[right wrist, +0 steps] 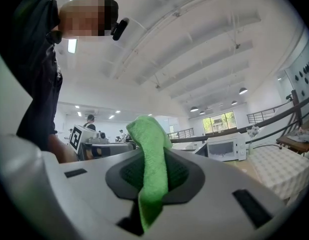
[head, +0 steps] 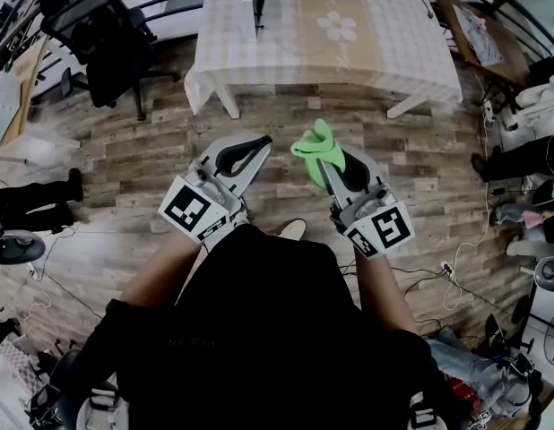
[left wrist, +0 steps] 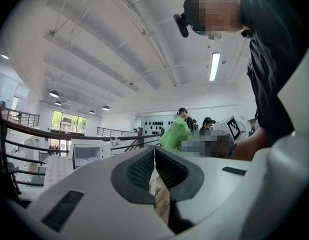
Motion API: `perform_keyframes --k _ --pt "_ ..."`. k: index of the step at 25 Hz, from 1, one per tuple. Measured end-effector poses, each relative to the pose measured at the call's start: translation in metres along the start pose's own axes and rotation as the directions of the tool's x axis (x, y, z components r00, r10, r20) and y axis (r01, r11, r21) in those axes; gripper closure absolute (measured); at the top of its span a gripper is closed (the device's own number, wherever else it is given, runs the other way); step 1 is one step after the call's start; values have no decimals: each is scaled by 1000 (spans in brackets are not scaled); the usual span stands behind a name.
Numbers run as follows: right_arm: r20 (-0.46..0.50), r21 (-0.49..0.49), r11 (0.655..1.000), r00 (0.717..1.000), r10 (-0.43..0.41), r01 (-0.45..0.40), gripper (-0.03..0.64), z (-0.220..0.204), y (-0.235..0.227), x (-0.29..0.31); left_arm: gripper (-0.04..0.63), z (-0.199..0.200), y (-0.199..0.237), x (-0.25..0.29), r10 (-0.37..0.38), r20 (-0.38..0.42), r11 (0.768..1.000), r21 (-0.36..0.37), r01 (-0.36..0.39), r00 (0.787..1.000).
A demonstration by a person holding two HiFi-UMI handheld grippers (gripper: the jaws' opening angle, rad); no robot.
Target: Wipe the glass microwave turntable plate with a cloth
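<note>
A bright green cloth [head: 315, 143] sticks up out of my right gripper [head: 322, 163], whose jaws are shut on it; in the right gripper view the cloth [right wrist: 150, 169] runs down between the dark pads. My left gripper [head: 255, 143] is held beside it at chest height, jaws closed with nothing between them and only a thin slit [left wrist: 154, 156] left. From the left gripper view the cloth [left wrist: 174, 133] shows ahead to the right. A white microwave [right wrist: 225, 146] stands on the checked table [head: 349, 61], well ahead of both grippers. No glass turntable plate is visible in any view.
The table with its checked cover stands across a strip of wood floor [head: 286, 115]. A black office chair [head: 107, 34] is at the far left, a cardboard box [head: 474, 30] at the far right. Cables and a power strip [head: 445, 269] lie on the floor. People stand in the background.
</note>
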State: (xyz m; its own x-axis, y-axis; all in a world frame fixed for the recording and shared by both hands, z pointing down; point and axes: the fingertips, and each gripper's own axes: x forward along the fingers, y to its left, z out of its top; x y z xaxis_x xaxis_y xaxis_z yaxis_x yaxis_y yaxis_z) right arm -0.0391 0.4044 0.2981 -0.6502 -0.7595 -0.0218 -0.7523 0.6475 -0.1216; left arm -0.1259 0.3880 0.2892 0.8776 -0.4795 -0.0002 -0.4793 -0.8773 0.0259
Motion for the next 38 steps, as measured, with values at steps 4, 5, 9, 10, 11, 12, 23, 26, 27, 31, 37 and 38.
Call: perform_keyframes --k 4,5,9,10,11,12,23,26,27,31,37,38 --pt "-7 7 1000 1000 21 -21 557 -4 -6 -22 574 0 -19 12 27 5 1000 5 -27 1000" --pt "-9 9 1000 1000 27 -27 557 -5 -7 -25 574 -1 -23 14 34 5 999 8 -34 999" --pt "-23 21 999 999 36 -35 557 -13 -17 -33 574 -6 -28 23 49 -5 999 6 -49 999" --pt "-26 25 999 999 36 -36 557 -14 -19 -33 574 -8 -26 25 52 -9 999 2 -52 999" --pt "-29 28 999 999 37 -36 557 -16 -22 -33 574 -11 -24 27 55 -12 998 -2 -55 998" --pt "-34 31 999 999 37 -36 557 -19 -26 -31 574 -13 -20 30 58 -15 998 -6 -58 998" --pt "-81 31 999 996 22 -20 555 -26 -113 25 574 -27 59 107 51 0 998 -27 -51 999" --pt "-95 28 999 995 18 -15 555 -23 -146 59 574 -23 98 134 40 3 999 -23 -40 999" --pt "-98 26 1000 995 14 -12 555 -22 -157 72 574 -21 112 142 36 3 999 -21 -36 999" --pt "-111 20 1000 994 -12 15 555 -15 -201 126 574 -16 172 175 18 -11 1000 -20 -19 1000" --pt "-140 39 999 990 -31 37 555 -18 -250 192 574 -18 242 206 -4 -41 999 -32 2 999" --pt "-145 45 998 989 -31 38 555 -19 -257 202 574 -19 252 209 -4 -41 999 -32 2 999"
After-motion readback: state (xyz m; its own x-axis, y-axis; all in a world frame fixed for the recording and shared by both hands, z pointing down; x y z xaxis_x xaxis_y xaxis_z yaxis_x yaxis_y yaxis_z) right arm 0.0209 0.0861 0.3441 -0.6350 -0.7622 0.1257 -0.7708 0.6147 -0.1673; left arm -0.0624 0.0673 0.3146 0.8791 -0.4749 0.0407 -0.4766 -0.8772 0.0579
